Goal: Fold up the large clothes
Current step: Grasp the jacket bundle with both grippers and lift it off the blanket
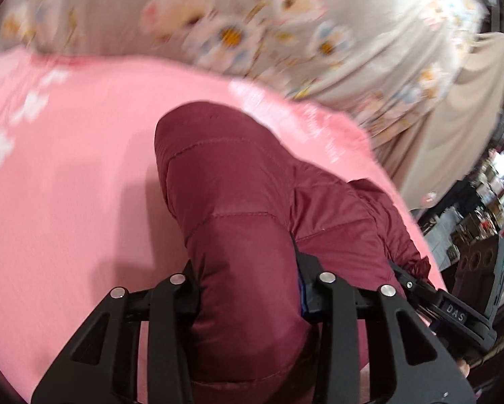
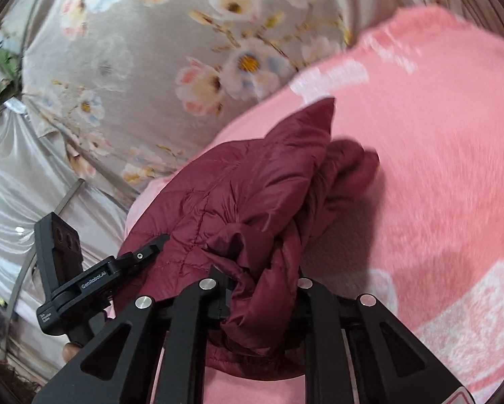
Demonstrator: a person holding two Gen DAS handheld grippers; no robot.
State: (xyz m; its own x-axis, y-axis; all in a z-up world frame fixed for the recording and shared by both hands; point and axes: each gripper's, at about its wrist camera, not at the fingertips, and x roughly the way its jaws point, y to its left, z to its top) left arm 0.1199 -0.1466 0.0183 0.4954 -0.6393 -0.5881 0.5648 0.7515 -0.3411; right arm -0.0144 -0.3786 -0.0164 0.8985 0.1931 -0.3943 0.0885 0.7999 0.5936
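A maroon quilted puffer jacket point(image 1: 238, 185) lies bunched on a pink fleece blanket point(image 1: 66, 185). In the left wrist view my left gripper point(image 1: 248, 289) is shut on a thick padded fold of it, and the fabric bulges out between the jaws. The right wrist view has the same jacket point(image 2: 252, 181) crumpled, with my right gripper point(image 2: 262, 296) shut on a gathered hem. Each gripper also appears in the other's view: the right gripper point(image 1: 467, 303) at the jacket's right edge, the left gripper point(image 2: 83, 279) at its left edge. Both held parts hang a little above the blanket point(image 2: 437, 168).
Beyond the blanket spreads a grey floral sheet point(image 1: 235, 17), also in the right wrist view point(image 2: 134, 50). A beige cloth point(image 1: 454, 134) hangs at the right before cluttered shelves point(image 1: 487, 202). Shiny silver fabric point(image 2: 16, 175) drapes at the left.
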